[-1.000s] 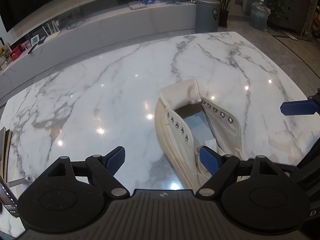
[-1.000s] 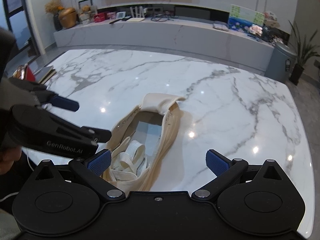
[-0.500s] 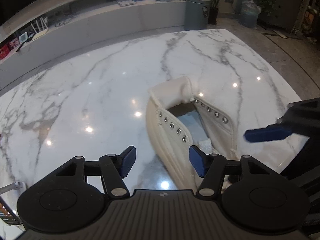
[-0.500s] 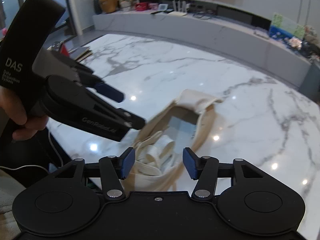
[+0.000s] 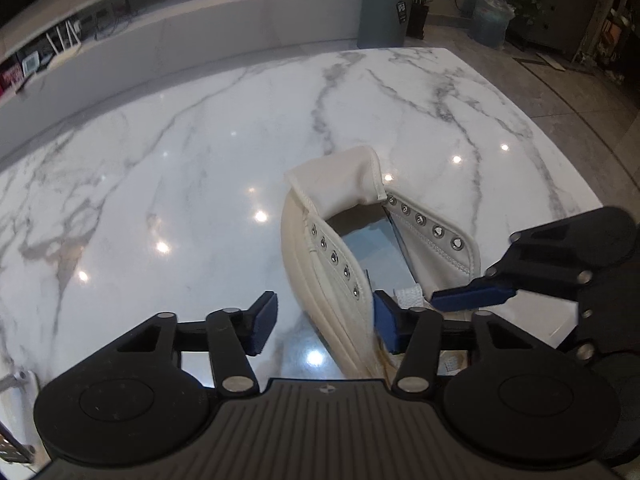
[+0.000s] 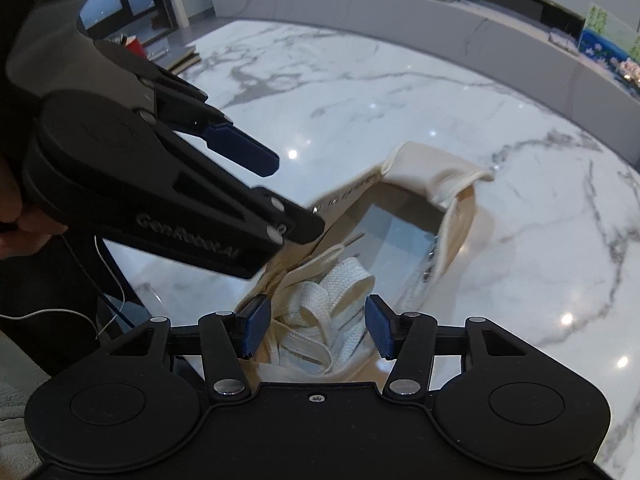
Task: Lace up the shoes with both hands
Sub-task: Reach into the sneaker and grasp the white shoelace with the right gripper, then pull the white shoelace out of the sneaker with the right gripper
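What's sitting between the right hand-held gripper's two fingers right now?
In the right wrist view, the right hand-held gripper is open over the bunched white lace piled inside the shoe.

We see a cream-white canvas high-top shoe [image 5: 320, 264] lying on the marble, unlaced and spread wide open, its tongue [image 5: 340, 184] folded back toward the far end. Two rows of metal eyelets [image 5: 422, 220] line the opening, all bare. Inside, over the pale blue insole [image 6: 390, 226], a flat white woven shoelace [image 6: 332, 292] sits bunched in loose loops.
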`<action>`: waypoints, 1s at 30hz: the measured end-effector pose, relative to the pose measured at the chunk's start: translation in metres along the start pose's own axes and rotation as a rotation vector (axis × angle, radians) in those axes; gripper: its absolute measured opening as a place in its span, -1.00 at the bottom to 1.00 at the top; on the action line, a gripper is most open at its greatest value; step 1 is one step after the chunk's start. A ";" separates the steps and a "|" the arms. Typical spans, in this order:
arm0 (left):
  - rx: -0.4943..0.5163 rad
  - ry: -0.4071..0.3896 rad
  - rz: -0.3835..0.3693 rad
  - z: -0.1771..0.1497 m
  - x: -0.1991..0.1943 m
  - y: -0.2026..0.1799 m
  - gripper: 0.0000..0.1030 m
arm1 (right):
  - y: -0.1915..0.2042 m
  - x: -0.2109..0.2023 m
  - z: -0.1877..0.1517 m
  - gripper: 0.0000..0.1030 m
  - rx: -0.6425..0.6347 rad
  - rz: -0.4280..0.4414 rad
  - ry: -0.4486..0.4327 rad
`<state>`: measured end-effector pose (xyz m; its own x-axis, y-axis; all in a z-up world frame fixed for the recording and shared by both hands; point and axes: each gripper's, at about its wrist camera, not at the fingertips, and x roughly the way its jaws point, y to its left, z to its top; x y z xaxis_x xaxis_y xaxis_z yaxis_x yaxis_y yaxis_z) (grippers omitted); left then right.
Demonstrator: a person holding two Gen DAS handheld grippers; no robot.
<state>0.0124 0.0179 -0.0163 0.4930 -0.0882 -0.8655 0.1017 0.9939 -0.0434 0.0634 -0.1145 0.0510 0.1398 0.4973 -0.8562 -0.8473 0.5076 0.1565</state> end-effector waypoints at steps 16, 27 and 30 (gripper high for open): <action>-0.019 0.002 -0.011 -0.001 0.002 0.009 -0.07 | -0.002 0.020 0.006 -0.72 0.012 0.018 0.086; -0.013 -0.034 0.012 -0.004 -0.009 0.004 -0.07 | 0.000 -0.022 -0.004 -0.90 0.037 -0.074 -0.038; -0.006 -0.044 0.017 -0.005 -0.012 0.001 -0.07 | -0.005 -0.043 -0.004 -0.90 0.050 -0.136 -0.091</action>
<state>0.0027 0.0203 -0.0086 0.5318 -0.0744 -0.8436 0.0883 0.9956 -0.0321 0.0594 -0.1415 0.0850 0.2998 0.4822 -0.8232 -0.7910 0.6080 0.0681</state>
